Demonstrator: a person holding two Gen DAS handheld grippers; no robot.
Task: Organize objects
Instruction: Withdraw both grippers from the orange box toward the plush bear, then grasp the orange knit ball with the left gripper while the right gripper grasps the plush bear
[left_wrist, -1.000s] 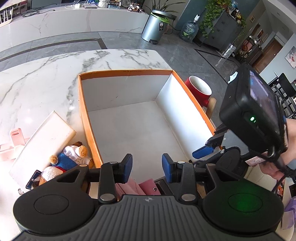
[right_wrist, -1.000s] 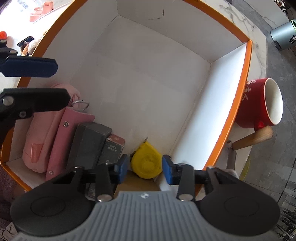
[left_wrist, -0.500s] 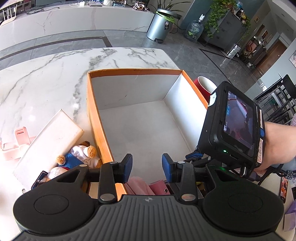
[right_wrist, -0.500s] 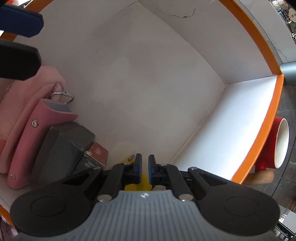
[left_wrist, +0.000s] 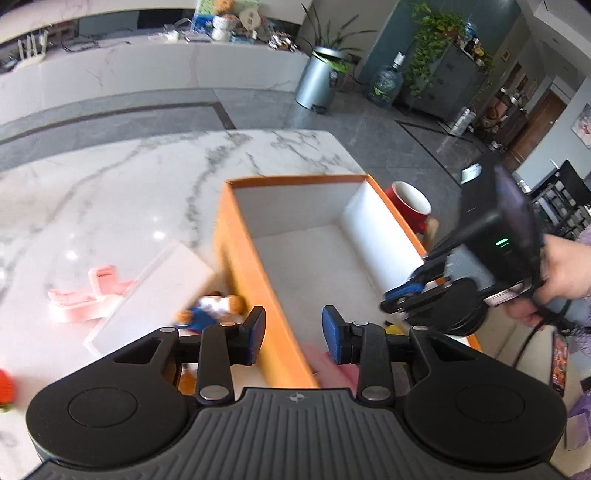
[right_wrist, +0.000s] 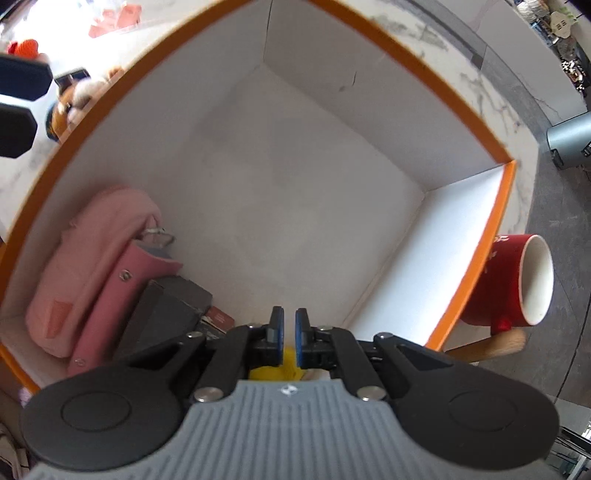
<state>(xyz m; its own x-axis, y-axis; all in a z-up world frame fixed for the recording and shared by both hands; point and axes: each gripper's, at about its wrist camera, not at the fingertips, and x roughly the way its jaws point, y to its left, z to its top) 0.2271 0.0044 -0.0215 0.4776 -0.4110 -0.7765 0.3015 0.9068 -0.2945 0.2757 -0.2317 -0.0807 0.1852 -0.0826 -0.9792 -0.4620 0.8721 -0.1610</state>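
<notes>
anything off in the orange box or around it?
Minor only: the orange box has a small dark crack or scuff on its far inner wall. The red mug sits tight against the box's outer side. Nothing looks spilled.

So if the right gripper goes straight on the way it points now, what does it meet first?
Most likely the white floor of the orange box: the shut right gripper points down into its bare part. The yellow thing sits behind the tips, though depth is unclear.
</notes>
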